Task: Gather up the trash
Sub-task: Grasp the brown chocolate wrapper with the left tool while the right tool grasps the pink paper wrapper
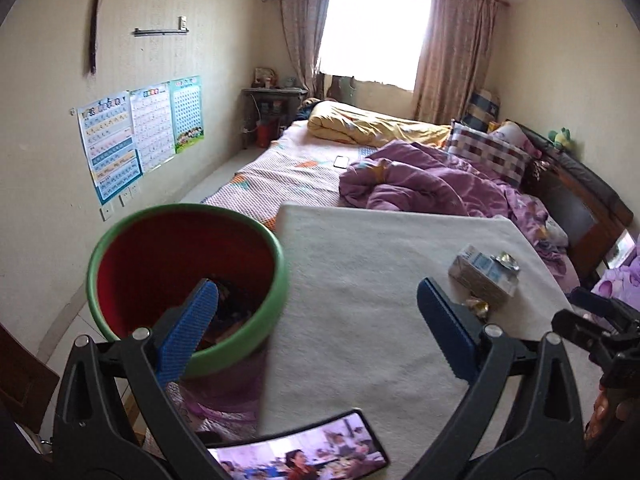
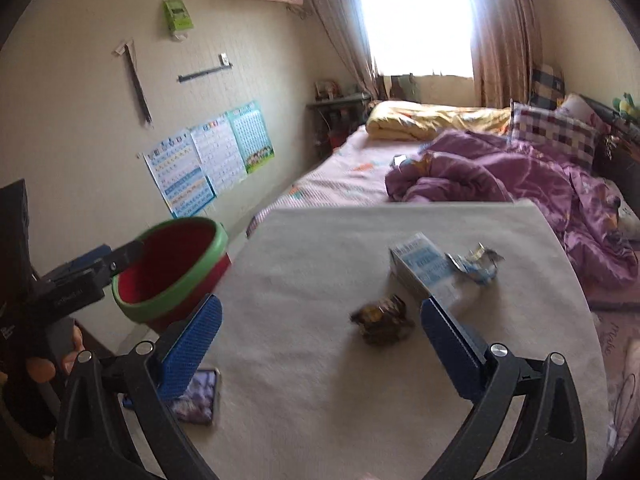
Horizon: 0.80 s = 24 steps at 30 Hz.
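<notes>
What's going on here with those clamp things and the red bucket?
A person holds a gripper in each hand and is clearing trash off a white table. The left gripper holds the bucket by its rim at the table's edge. The right gripper, open, hovers over a crumpled wrapper; a carton and a foil scrap lie beyond.
</notes>
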### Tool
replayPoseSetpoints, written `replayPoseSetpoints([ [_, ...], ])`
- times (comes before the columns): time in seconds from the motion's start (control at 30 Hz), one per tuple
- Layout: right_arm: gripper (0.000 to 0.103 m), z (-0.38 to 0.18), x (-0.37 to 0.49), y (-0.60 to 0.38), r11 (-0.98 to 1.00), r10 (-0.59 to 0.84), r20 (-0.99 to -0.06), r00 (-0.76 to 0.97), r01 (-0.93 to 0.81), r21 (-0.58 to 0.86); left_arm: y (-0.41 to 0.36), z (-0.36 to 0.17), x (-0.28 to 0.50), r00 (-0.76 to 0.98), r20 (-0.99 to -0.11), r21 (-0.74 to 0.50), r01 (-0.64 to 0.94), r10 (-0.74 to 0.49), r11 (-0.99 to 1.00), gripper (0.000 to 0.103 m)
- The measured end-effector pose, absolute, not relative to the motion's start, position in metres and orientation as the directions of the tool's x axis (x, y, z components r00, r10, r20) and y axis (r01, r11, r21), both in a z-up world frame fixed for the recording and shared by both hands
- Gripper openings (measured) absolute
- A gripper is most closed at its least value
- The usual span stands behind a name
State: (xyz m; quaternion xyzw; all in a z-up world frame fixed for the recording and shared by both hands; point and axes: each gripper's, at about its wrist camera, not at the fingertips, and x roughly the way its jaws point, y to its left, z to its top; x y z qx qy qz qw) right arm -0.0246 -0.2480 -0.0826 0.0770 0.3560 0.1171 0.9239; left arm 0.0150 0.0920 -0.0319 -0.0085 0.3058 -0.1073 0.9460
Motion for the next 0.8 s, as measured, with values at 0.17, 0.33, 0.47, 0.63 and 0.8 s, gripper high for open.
replayPoseSetpoints([
  [0.17,0.096,-0.125,-0.054,-0.275,0.959,0.283,-0.765,0.578,-0.184,0.215,0.049,-0.044,0.007,0.751,-0.616,-0.102,0.224,-0.238,0.969,0.098],
  [0.33,0.093,-0.161,-0.069,-0.268,0.925,0.346,-0.825,0.447,-0.311,0.219,0.015,-0.052,0.003,0.743,-0.625,-0.108,0.219,-0.238,0.970,0.098],
  [0.47,0.076,-0.184,-0.061,-0.261,0.888,0.412,-0.839,0.354,-0.360,0.285,-0.012,-0.062,0.001,0.747,-0.637,-0.053,0.203,-0.189,0.978,0.097],
  [0.63,0.050,-0.192,-0.052,-0.269,0.845,0.501,-0.801,0.326,-0.384,0.373,-0.032,-0.080,0.008,0.692,-0.690,-0.048,0.246,-0.211,0.968,0.097],
  [0.8,0.050,-0.183,-0.042,-0.297,0.869,0.482,-0.778,0.403,-0.329,0.368,-0.053,-0.090,0.022,0.631,-0.734,-0.075,0.291,-0.250,0.954,0.096],
])
